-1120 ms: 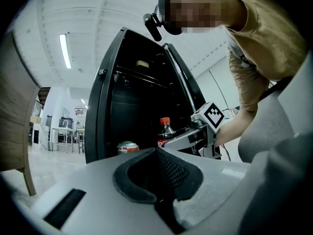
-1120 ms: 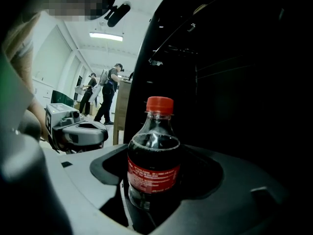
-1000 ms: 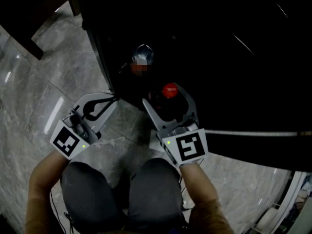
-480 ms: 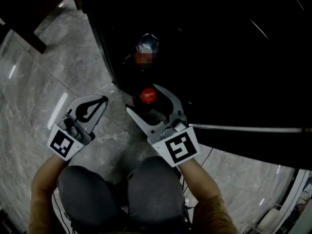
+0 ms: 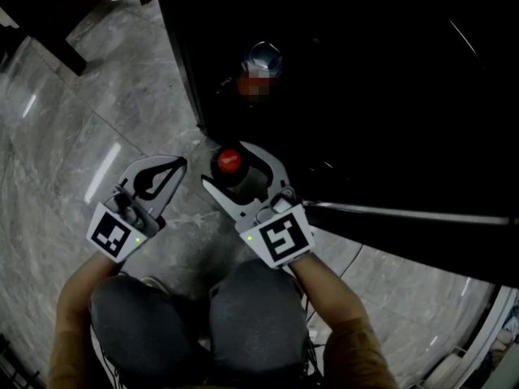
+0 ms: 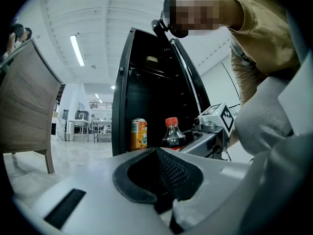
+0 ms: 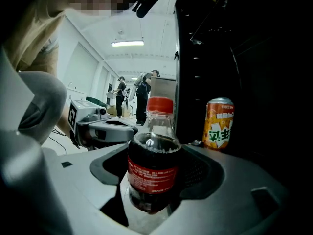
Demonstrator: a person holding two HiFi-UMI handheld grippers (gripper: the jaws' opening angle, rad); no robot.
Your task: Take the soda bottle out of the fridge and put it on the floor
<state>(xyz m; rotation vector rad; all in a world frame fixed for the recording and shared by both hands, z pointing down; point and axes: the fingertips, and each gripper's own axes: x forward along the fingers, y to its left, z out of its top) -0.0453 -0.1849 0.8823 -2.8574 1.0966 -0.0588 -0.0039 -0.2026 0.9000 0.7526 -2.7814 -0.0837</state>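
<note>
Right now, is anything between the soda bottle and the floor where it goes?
Nothing visible. The red-capped dark soda bottle is clamped in the right claw, with grey marble floor beside it. The shut left claw hangs apart, to its left.

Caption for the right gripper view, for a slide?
Right gripper shut on the red-capped soda bottle, orange can behind it at the open dark fridge.

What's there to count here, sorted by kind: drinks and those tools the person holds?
soda bottle: 1
orange can: 1
hand-held grippers: 2, the left hand-held gripper and the right hand-held gripper
Total: 4
</note>
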